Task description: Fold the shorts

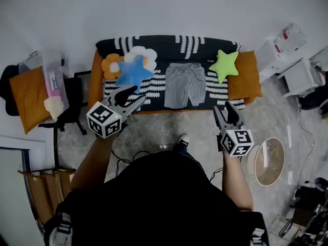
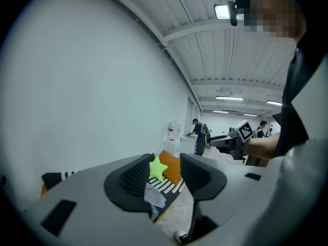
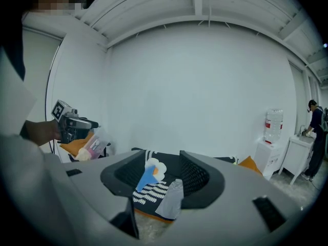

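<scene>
Grey shorts (image 1: 184,84) lie flat and spread, waistband to the far side, on the middle of a low bed (image 1: 154,45) with a black-and-white patterned cover and orange ends. They are ahead of both sets of jaws and apart from them: ahead and to the right of the left gripper (image 1: 134,95), ahead and to the left of the right gripper (image 1: 224,108). Left gripper view: jaws apart, nothing between the pads; through the gap, far beyond, the green star cushion (image 2: 157,168) and below it an edge of the shorts (image 2: 154,195). Right gripper view: jaws stand wide, nothing gripped; in the gap, well beyond them, the blue star cushion (image 3: 146,178) against a white flower cushion (image 3: 155,169), with a grey shorts leg (image 3: 171,199) low by the right-hand pad. Head view: green star cushion (image 1: 224,64) just right of the shorts and straight beyond the right jaws; blue star cushion (image 1: 134,72) left of the shorts, just beyond the left jaws, overlapping the flower cushion (image 1: 141,54). Left of the left jaws, off the bed, a chair carries an orange cushion (image 1: 28,96) and a clear plastic container (image 1: 54,83).
</scene>
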A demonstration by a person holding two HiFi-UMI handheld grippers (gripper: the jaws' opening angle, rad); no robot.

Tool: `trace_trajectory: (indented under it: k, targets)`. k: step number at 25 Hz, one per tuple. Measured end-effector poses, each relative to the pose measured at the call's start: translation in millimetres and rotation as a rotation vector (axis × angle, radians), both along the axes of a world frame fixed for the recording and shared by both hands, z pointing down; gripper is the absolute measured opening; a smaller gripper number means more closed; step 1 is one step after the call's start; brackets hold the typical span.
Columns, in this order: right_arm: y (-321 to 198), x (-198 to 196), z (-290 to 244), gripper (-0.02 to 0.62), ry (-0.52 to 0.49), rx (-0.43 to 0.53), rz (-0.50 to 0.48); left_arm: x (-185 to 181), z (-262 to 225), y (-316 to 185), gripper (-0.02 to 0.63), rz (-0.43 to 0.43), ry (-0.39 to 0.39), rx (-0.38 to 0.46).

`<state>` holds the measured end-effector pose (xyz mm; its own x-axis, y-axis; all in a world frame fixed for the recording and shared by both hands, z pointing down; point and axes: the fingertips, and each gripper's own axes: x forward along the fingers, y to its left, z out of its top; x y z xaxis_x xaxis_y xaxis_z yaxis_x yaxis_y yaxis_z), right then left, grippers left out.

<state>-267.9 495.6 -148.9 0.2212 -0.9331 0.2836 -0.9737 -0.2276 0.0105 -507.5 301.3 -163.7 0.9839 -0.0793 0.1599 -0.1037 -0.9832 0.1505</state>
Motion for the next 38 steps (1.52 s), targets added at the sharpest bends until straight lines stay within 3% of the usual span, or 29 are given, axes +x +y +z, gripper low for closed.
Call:
trace_trajectory:
  k: [7, 16, 38]
  targets:
    - [-11.1, 11.1, 8.3, 0.218, -0.013, -0.005, -0.017, 2.4, 7.7, -9.3, 0.207, -0.031, -0.023, -0.009]
    - [-24.5, 51.2, 24.3, 0.221, -0.039, -0.012, -0.042, 40.5, 15.0, -12.0, 0.215, -0.047, -0.061, -0.011]
    - [-86.5, 236.5, 57.3, 0.222, -0.110, -0.064, -0.199, 200.9, 30.7, -43.4, 0.220, -0.212, -0.163, -0.048]
